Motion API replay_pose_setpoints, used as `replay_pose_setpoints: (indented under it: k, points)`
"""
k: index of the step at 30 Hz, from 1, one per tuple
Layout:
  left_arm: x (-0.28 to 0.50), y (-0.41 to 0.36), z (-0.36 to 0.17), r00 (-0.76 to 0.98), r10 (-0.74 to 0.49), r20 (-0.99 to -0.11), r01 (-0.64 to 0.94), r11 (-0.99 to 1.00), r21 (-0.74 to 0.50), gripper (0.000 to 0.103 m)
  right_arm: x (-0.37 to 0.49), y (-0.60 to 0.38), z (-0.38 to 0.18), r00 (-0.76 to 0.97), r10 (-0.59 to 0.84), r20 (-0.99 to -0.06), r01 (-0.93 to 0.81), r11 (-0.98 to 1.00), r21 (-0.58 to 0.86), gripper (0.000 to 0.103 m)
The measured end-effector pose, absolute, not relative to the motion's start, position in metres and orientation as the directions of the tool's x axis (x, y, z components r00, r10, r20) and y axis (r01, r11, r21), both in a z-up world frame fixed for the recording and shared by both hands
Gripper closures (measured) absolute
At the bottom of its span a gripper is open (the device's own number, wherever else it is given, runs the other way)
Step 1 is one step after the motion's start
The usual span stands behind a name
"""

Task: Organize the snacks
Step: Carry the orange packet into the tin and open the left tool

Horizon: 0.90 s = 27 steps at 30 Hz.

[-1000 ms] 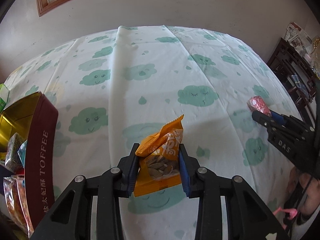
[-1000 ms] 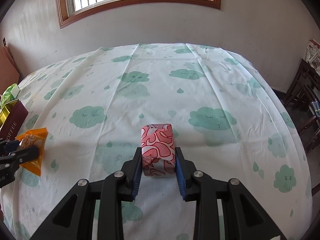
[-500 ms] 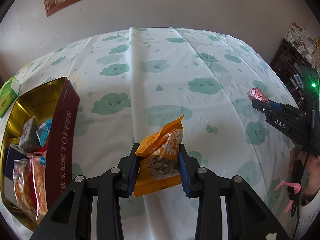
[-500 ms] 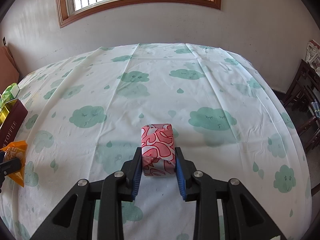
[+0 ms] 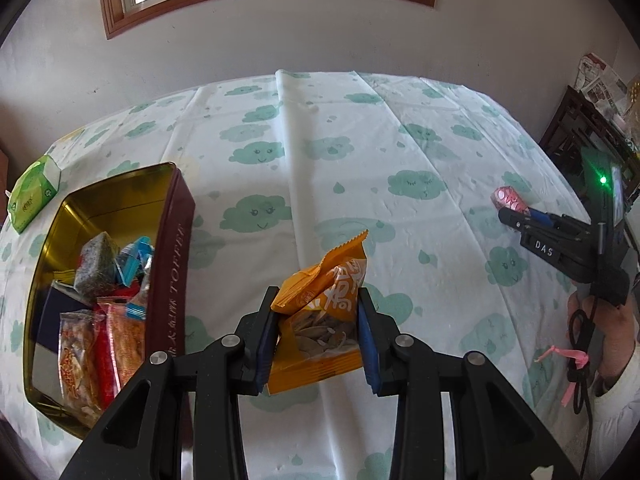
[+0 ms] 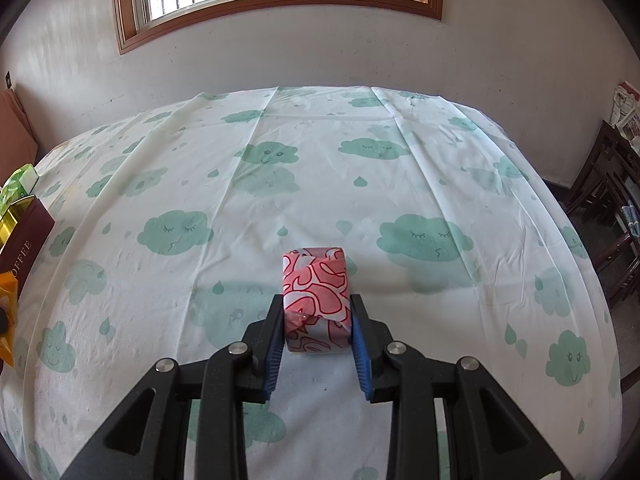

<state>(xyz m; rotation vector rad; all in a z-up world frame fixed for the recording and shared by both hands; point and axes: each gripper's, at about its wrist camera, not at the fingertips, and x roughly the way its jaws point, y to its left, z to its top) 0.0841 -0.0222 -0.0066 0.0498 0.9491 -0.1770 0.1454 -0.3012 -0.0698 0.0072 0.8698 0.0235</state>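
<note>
The left tool (image 5: 318, 332) is closed on the orange seed packet (image 5: 320, 320), held above the tabletop (image 5: 400, 152) just right of the open toffee tin (image 5: 176, 240). To do this step well, carry the packet over the tin's rim, lower it onto the snacks inside, then release. The right tool (image 6: 317, 336) is closed on a pink wrapped snack (image 6: 316, 292); it should wait.

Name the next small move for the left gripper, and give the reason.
Probably carry the orange packet sideways over the open toffee tin: the left gripper is shut on it, and the tin beside it already holds other snacks.
</note>
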Motion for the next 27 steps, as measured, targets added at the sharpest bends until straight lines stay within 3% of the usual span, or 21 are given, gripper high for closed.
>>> replay_pose_setpoints:
  k: [12,27]
  points:
    - [0.082,0.014,0.02,0.608,-0.093,-0.788,0.137,0.991,-0.011,0.071,0.146,-0.302,-0.07,0.644,0.02,-0.764,-0.018,1.0,0.011,0.072]
    - [0.094,0.118,0.021,0.601,0.096,-0.794,-0.041,0.995,0.09,0.071,0.146,-0.301,-0.07,0.644,0.019,-0.765,-0.018,1.0,0.01,0.072]
